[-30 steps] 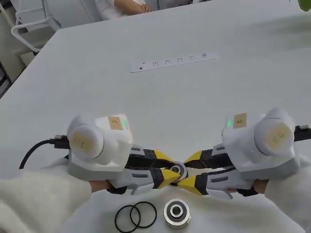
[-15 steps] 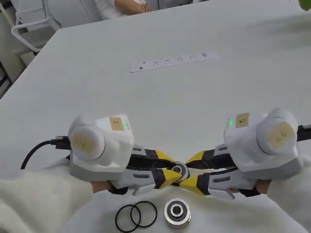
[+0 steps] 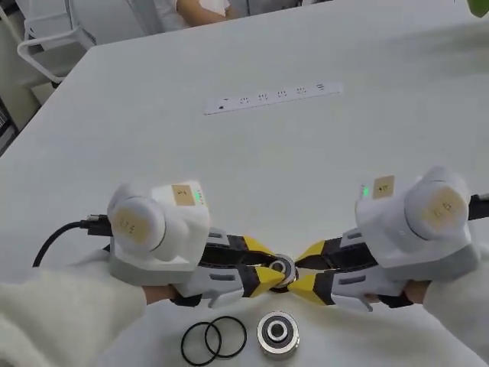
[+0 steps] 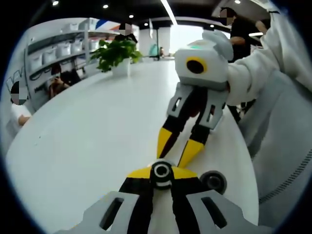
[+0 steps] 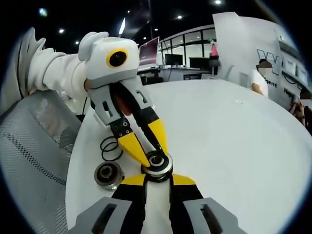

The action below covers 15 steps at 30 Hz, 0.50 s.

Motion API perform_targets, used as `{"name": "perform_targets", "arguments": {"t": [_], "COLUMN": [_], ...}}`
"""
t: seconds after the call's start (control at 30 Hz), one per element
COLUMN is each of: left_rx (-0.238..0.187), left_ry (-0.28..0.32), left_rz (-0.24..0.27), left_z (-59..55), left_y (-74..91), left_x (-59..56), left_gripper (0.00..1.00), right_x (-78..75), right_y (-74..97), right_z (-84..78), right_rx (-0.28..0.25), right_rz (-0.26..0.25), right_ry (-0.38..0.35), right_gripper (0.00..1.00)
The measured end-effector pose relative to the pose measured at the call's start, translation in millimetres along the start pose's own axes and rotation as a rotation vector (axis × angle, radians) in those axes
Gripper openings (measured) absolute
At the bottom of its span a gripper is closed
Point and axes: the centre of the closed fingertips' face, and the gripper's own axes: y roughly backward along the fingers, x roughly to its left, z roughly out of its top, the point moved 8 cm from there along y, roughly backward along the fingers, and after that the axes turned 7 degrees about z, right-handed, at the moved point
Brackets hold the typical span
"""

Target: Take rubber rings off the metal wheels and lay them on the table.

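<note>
A small metal wheel point(image 3: 281, 267) point(image 4: 161, 172) point(image 5: 159, 165) with a black rubber ring on its rim hangs just above the white table point(image 3: 252, 168). My left gripper point(image 3: 269, 269) point(image 4: 161, 177) is shut on it from the left. My right gripper point(image 3: 296, 272) point(image 5: 157, 180) meets it from the right, its tips closed on the ring at the rim. A second metal wheel point(image 3: 277, 333) point(image 4: 213, 181) point(image 5: 108, 174) lies flat on the table near me. Two loose black rubber rings point(image 3: 214, 340) point(image 5: 111, 148) lie overlapping to its left.
A white power strip point(image 3: 273, 97) lies across the table's middle. A black cable point(image 3: 57, 233) trails from the left gripper. A potted plant point(image 4: 117, 53) stands farther down the table. A person's hands point(image 3: 202, 8) rest at the far edge, beside a chair point(image 3: 46, 38).
My right gripper has drawn slightly to the right and down. The left gripper and the wheel have stayed where they were.
</note>
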Motion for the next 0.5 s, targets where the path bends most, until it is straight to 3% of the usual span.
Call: {"name": "perform_targets", "arguments": {"t": [0.5], "left_rx": [-0.009], "left_ry": [0.000], "left_rz": [0.006], "left_z": [-0.7], "left_y": [0.7], "left_x": [-0.6], "left_gripper": [0.14], "right_x": [-1.2], "right_y": [0.8], "right_z": [-2.9], "right_rx": [-0.021], "right_rz": [0.016], "right_ry": [-0.061], "right_gripper": [0.11]}}
